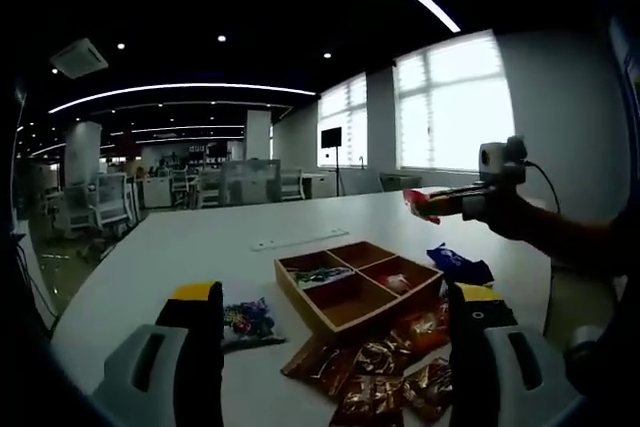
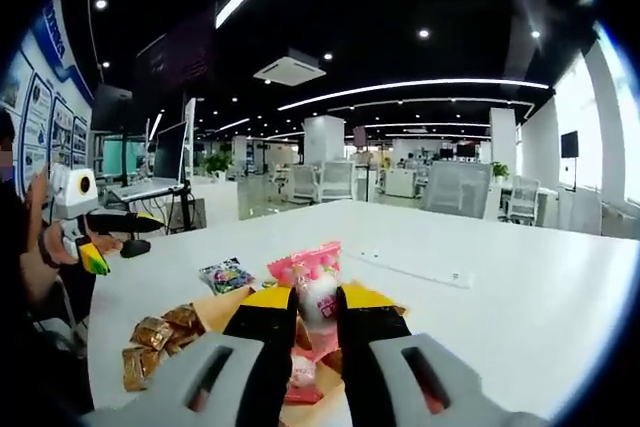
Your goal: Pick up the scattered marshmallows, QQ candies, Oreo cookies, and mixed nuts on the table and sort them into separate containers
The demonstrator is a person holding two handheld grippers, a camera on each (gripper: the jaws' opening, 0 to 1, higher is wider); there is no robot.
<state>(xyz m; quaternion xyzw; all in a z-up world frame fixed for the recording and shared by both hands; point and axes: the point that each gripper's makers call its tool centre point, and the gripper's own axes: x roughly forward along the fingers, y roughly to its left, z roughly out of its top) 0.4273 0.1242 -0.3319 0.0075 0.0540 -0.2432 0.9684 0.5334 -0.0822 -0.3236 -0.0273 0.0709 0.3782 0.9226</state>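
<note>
A wooden four-compartment tray (image 1: 340, 312) sits on the white table, with a colourful packet (image 1: 320, 274) in one far compartment and a pale sweet (image 1: 396, 282) in another. My left gripper (image 1: 333, 295) hangs open above the tray's near side with nothing between its jaws. Brown nut packets (image 1: 385, 367) lie in front of the tray. A blue packet (image 1: 455, 262) rests to its right and a candy packet (image 1: 250, 322) to its left. My right gripper (image 2: 318, 297) is shut on a pink marshmallow packet (image 2: 312, 272), lifted above the table (image 1: 432, 205).
A thin white strip (image 2: 410, 267) lies on the table (image 2: 520, 297) beyond the tray. More brown packets (image 2: 160, 337) and the candy packet (image 2: 225, 275) lie left of my right gripper. A person's hand holds the left gripper (image 2: 90, 247). Office desks and chairs stand behind.
</note>
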